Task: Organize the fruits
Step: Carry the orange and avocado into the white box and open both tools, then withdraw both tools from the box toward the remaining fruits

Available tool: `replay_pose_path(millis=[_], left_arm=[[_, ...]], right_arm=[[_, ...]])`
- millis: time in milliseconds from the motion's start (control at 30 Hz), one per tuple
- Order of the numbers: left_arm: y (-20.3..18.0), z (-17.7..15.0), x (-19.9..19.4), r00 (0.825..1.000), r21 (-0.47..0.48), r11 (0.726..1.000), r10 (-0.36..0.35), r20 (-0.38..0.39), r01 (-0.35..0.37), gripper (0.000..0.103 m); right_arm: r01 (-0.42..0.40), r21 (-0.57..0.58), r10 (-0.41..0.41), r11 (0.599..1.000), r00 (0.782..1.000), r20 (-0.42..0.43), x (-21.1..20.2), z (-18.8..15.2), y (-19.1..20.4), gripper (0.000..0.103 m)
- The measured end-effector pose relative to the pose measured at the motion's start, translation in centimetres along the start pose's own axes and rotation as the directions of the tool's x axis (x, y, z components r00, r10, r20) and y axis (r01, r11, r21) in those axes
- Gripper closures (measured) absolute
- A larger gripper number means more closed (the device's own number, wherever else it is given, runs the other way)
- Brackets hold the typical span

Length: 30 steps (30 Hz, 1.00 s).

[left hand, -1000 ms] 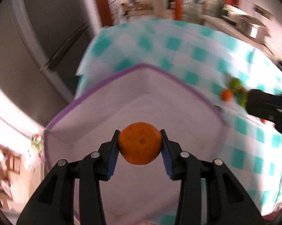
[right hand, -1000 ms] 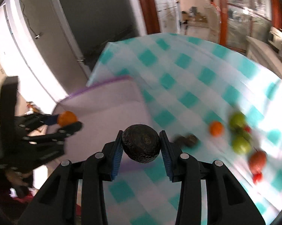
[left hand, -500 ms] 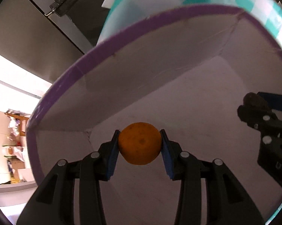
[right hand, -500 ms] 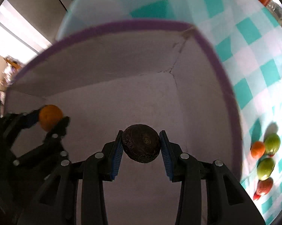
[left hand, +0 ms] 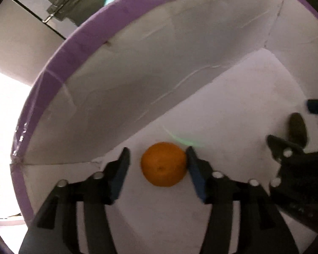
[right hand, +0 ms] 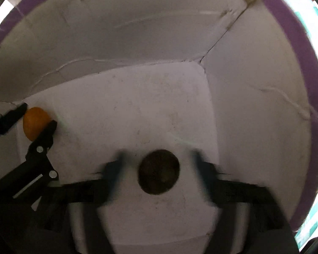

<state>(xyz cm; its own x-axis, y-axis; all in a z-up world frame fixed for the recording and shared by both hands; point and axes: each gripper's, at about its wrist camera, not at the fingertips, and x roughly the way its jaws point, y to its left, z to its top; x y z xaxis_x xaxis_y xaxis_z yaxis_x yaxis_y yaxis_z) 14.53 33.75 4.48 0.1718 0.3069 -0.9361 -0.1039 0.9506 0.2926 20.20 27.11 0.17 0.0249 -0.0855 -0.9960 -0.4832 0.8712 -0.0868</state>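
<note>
Your left tongs stand apart around the round orange fruit, which lies on the floor of the white purple-rimmed box. Your right tongs are spread too, the dark brown round fruit loose between them; neither fruit shows a long axis.

Both wrist views look down, close, into the white purple-rimmed cardboard box, sharing its floor.

White box floor, orange, dark fruit
</note>
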Motion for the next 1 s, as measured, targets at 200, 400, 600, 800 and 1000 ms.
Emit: replay_pose_path(millis=[200, 400, 600, 800, 1000], left_arm=[[1.8, 0.2, -0.9, 0.999, -0.091, 0.995, -0.039, 0.003, 0.039, 0.024], [2.6, 0.1, -6.0, 0.987, -0.19, 0.979, -0.046, 0.154, 0.075, 0.023], [2.7, -1.5, -13.5, 0.93, -0.285, 0.954, 0.016, 0.366, 0.096, 0.017], [-4.7, -5.2, -23.0, 0.773, -0.253, 0.958, 0.06, 0.631, 0.132, 0.001], [-15.5, -10.9, -28.2, 0.743, -0.074, 0.975, -0.108, 0.66, 0.208, 0.001]], right_arm=[[-0.01, 0.034, 0.006, 0.999, 0.993, 0.117, -3.7, -1.5, -0.2, 0.019], [-0.141, 0.074, 0.11, 0.987, 0.939, 0.325, -10.7, -6.1, -2.4, 0.016], [-0.212, 0.006, 0.163, 0.977, 0.772, 0.614, -18.6, -15.8, -4.6, 0.016], [-0.135, 0.123, 0.003, 0.983, 0.689, 0.725, -22.0, -24.3, -11.7, 0.016], [-0.106, 0.283, -0.148, 0.953, 0.651, 0.744, -19.7, -33.4, -21.4, 0.016]])
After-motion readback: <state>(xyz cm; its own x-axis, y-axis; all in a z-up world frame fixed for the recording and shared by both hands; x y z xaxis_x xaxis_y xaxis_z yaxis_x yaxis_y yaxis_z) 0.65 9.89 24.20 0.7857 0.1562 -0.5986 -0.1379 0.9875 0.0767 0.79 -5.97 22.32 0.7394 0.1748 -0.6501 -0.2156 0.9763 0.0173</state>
